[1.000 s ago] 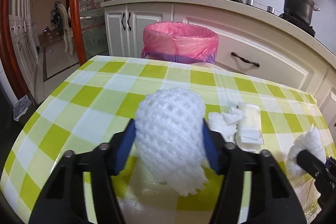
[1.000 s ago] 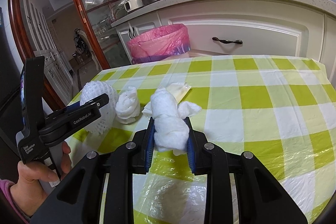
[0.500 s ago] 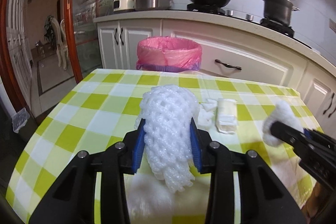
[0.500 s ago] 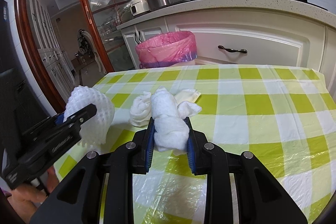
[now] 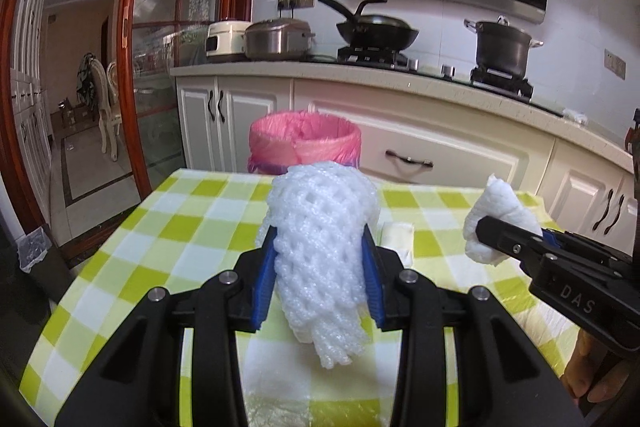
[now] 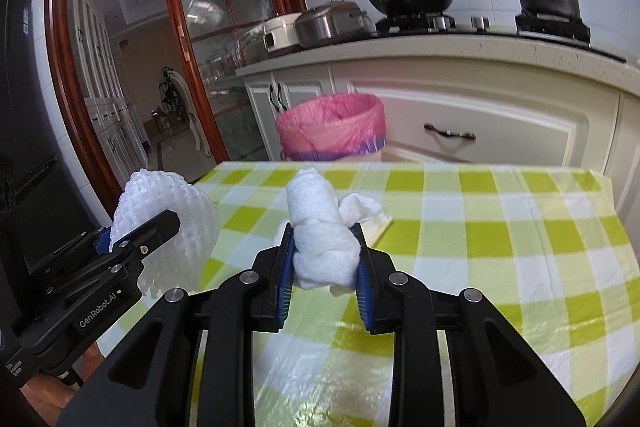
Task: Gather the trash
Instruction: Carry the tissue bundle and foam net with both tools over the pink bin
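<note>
Above the tabletop point(image 5: 192, 227), left tongs point(image 5: 320, 263) squeeze a foam net point(image 5: 320, 243); right tongs point(image 6: 324, 259) squeeze a tissue wad point(image 6: 320, 227). Neither is in the pink bin point(image 5: 304, 143) yet; one folded wrapper point(image 5: 396, 233) waits.

Even indoor light is filling both fisheye views; edges are bending and darkening, glare is sheening the desk point(image 6: 500, 259), the bin point(image 6: 332, 125) is blurring.

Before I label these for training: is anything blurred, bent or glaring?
Left wrist view: fisheye bows the counter; foam net sharp. Right wrist view: pink-lined bin slightly smeared, crumpled tissue crisp, glare on the table's plastic cover; dark vignette in both.
</note>
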`<state>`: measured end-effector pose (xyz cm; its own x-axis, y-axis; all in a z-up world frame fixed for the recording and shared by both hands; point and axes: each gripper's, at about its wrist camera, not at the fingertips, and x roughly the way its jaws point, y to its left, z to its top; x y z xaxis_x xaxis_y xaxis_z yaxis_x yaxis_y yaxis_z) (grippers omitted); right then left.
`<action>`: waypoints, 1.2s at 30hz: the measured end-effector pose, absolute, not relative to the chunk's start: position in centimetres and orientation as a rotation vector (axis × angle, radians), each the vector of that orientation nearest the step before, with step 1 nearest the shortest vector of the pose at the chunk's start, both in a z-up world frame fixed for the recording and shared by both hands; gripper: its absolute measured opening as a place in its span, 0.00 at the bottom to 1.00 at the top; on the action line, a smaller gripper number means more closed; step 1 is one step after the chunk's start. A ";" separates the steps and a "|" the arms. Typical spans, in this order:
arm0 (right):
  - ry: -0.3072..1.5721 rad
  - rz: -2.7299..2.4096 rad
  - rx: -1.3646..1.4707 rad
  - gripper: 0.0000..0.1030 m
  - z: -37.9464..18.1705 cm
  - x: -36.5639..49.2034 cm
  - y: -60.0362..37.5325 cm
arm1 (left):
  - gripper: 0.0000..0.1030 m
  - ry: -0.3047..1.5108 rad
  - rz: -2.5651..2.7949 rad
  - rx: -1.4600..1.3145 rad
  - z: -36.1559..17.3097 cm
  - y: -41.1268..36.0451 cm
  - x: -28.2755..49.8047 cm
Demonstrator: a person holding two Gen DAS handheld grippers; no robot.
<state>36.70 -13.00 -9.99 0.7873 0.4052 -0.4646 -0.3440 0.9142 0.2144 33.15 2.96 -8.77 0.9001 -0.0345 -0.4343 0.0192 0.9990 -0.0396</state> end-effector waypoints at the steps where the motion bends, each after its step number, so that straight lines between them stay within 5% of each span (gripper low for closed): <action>1: 0.523 0.405 0.116 0.26 -9.7 36.9 -12.9 | 0.36 0.441 -0.030 -0.031 -8.3 2.9 33.4; 17: 0.447 0.445 0.079 0.26 -5.0 45.7 -11.2 | 0.36 0.355 -0.018 -0.005 -3.7 4.0 40.7; 36: 0.458 0.533 0.056 0.27 -4.7 68.6 -7.2 | 0.37 0.382 -0.076 -0.019 -3.5 8.4 63.8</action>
